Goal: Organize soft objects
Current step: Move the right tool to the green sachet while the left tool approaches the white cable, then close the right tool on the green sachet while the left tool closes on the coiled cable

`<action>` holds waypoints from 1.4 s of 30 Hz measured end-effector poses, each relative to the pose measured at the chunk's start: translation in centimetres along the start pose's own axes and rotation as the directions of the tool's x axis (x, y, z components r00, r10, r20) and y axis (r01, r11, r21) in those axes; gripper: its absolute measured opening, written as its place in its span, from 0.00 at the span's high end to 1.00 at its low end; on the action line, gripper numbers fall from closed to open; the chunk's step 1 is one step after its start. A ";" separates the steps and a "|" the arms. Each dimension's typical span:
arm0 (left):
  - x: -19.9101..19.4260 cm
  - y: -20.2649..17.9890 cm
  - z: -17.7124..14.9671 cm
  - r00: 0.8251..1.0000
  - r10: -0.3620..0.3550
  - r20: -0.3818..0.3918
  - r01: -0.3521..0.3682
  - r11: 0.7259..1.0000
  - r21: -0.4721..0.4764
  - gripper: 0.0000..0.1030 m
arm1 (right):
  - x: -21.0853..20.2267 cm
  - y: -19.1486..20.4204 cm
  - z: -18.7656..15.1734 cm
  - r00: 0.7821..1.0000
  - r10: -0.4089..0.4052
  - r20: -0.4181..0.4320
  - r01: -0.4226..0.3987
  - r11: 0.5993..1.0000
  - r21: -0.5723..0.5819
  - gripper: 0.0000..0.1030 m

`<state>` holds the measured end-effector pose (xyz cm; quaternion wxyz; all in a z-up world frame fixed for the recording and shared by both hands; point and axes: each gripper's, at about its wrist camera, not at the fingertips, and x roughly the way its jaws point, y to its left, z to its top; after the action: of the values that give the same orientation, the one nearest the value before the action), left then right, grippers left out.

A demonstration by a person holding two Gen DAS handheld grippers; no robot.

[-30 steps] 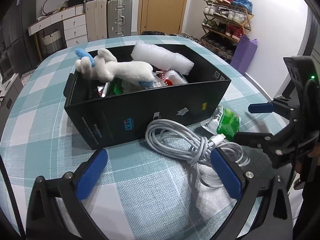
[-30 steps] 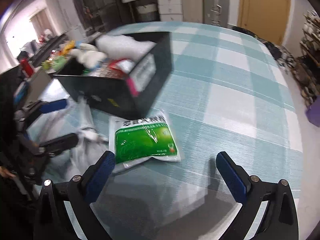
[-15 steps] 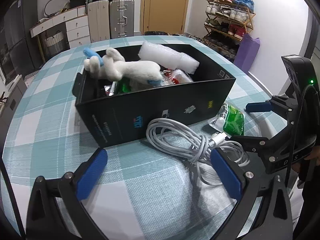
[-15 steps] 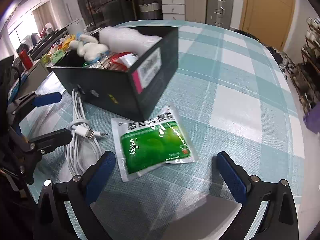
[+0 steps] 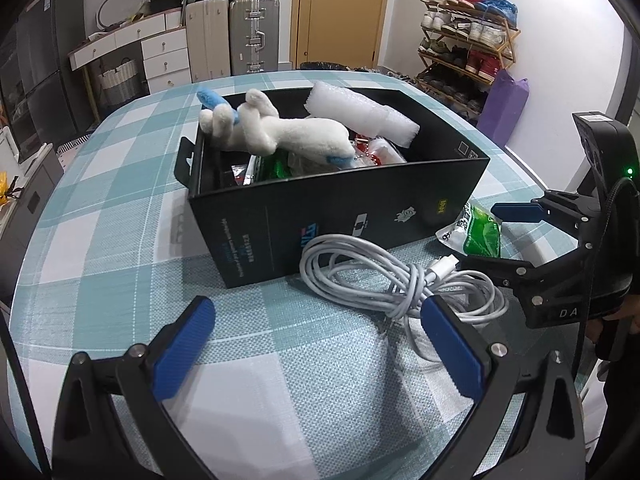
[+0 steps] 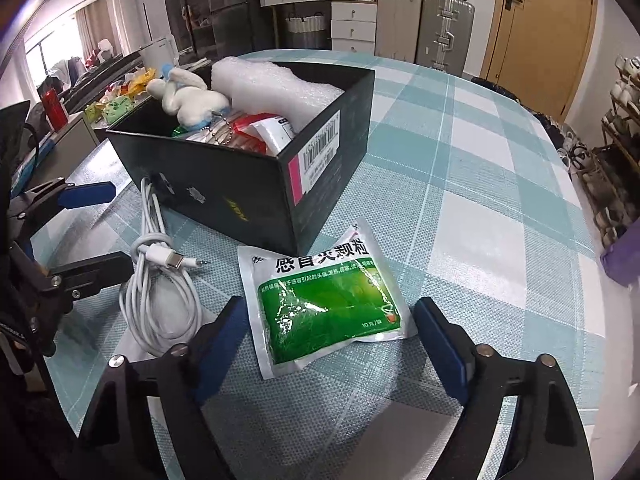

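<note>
A green and white pouch [image 6: 324, 304] lies flat on the checked tablecloth in front of the black box [image 6: 240, 184]. My right gripper [image 6: 330, 322] straddles the pouch's near end. Its jaws are closing, and the pads stand clear of the pouch on both sides. A coiled white cable [image 5: 384, 276] lies beside the box, just ahead of my left gripper [image 5: 316, 312], which is open with nothing between its fingers. In the box [image 5: 340, 216] lie a white plush toy [image 5: 280, 132], a bubble wrap roll [image 5: 360, 116] and some packets.
The round table's edge [image 5: 24, 264] curves close on the left. Beyond it are a shoe rack [image 5: 464, 52], a purple bag [image 5: 502, 108], suitcases and drawers. Each gripper shows at the edge of the other's view, close over the cable and pouch.
The right view has steadied from a blur and the pouch now lies between the right fingers, which stand narrower than before. The left gripper has hardly moved.
</note>
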<state>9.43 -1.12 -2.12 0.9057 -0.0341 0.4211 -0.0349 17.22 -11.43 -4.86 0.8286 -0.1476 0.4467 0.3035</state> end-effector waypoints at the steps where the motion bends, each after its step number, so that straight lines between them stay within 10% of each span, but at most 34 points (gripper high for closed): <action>1: 0.0 0.1 0.0 1.000 -0.001 0.000 0.001 1.000 -0.001 0.00 | 0.0 0.0 0.0 1.000 0.002 0.003 -0.002 1.000 -0.003 0.20; 15: -0.1 -0.1 -0.1 1.000 -0.008 0.006 0.008 1.000 -0.003 0.00 | -1.4 -0.6 -0.9 0.999 0.032 0.008 -0.031 0.999 -0.035 0.58; 42: 2.2 -2.2 1.3 0.988 -0.147 -0.053 0.142 0.986 -0.090 0.00 | -3.3 -0.2 -2.2 0.999 0.050 0.007 -0.049 0.993 -0.108 0.62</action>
<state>11.76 -3.49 -2.75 0.8856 -0.1024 0.4453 -0.0832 14.58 -13.96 -3.33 0.8138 -0.1796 0.4293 0.3482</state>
